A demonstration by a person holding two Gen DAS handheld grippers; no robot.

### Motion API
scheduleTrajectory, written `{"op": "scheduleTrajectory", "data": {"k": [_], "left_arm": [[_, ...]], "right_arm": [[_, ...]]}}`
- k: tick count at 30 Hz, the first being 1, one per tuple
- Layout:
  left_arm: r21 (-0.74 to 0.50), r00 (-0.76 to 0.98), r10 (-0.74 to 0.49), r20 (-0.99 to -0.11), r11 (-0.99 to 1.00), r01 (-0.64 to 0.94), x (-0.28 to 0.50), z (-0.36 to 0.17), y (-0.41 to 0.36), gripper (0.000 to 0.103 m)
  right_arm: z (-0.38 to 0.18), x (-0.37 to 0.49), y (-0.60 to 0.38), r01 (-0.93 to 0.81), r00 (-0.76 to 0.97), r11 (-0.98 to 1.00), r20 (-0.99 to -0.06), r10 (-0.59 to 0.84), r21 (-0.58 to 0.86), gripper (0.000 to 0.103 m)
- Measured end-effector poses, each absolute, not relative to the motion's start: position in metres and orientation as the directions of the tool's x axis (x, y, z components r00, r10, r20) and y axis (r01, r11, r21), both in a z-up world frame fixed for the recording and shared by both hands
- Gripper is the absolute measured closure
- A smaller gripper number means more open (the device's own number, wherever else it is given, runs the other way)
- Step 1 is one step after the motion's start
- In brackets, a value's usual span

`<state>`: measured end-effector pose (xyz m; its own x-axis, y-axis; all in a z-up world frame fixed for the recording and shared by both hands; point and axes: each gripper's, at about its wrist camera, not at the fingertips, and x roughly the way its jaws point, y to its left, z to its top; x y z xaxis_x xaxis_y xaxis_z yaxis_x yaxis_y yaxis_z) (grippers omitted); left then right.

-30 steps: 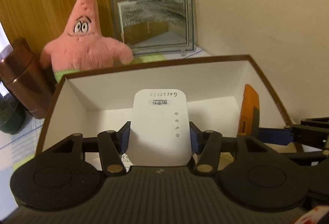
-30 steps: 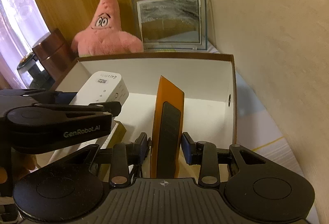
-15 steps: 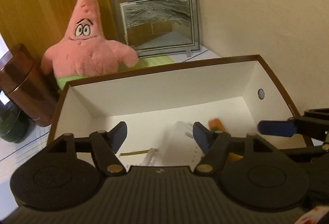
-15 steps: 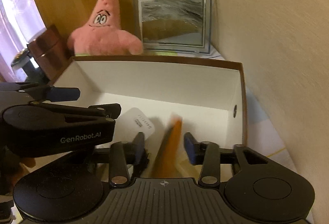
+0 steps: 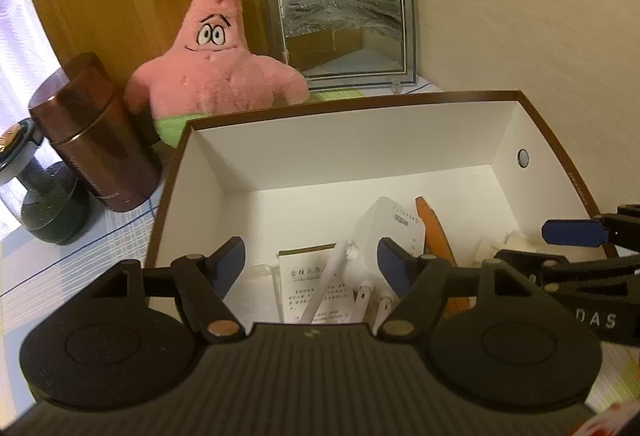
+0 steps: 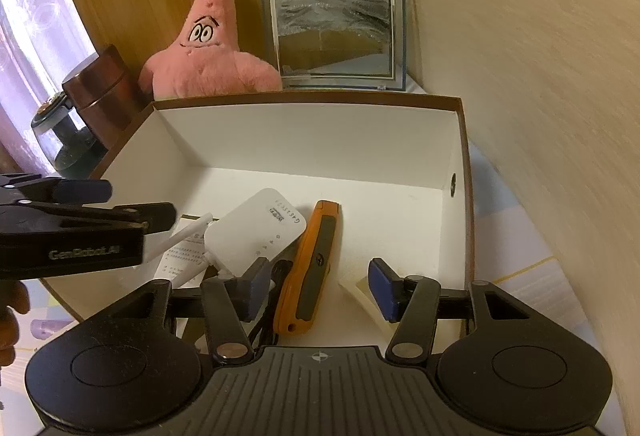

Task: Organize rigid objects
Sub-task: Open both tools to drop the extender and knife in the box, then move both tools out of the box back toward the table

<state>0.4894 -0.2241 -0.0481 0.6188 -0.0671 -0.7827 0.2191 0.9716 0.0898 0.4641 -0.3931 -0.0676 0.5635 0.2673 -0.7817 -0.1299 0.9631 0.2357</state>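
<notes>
A: Where's the Wi-Fi repeater [image 6: 256, 232]?

B: Lying flat on the floor of the white cardboard box [image 6: 304, 132], near side, label up, partly on a printed leaflet [image 5: 310, 286]. Orange utility knife [image 6: 308, 268] lies just beside it on the right — looks like they touch at the repeater's far corner.

A: Claws?

B: Both spread wide, nothing in either. Left gripper [image 5: 311, 262] hangs over the box's near edge w/ the repeater's antennas [image 5: 326, 278] showing between its blue pads [image 5: 390, 260]. Right gripper [image 6: 320, 286] is above the knife's handle end, pads apart from it on both sides.

A: Room in the box?

B: Far half of the floor is bare, right up to the back wall. Near right corner holds a cream plastic piece [image 6: 366, 294]; can't tell what it is. Small round hole [image 6: 453, 180] in the right wall.

A: Outside the rim?

B: Tight at the back — pink starfish plush [image 5: 216, 64] and a glass sand-art frame [image 5: 344, 32] stand just behind the brown far edge. Copper canister [image 5: 96, 132] near the left far corner, dark glass jar [image 5: 44, 208] beside that. The room wall runs close along the right side.
</notes>
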Motion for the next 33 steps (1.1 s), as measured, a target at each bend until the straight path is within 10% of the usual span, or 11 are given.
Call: {"op": "scheduleTrajectory", "data": {"k": [33], "left_arm": [[0.038, 0.654, -0.067, -0.754, 0.989, 0.145, 0.305, 0.008, -0.163, 0.024]], "right_arm": [[-0.008, 0.321, -0.376, -0.227, 0.628, 0.932, -0.688, 0.363, 0.284, 0.046]]}}
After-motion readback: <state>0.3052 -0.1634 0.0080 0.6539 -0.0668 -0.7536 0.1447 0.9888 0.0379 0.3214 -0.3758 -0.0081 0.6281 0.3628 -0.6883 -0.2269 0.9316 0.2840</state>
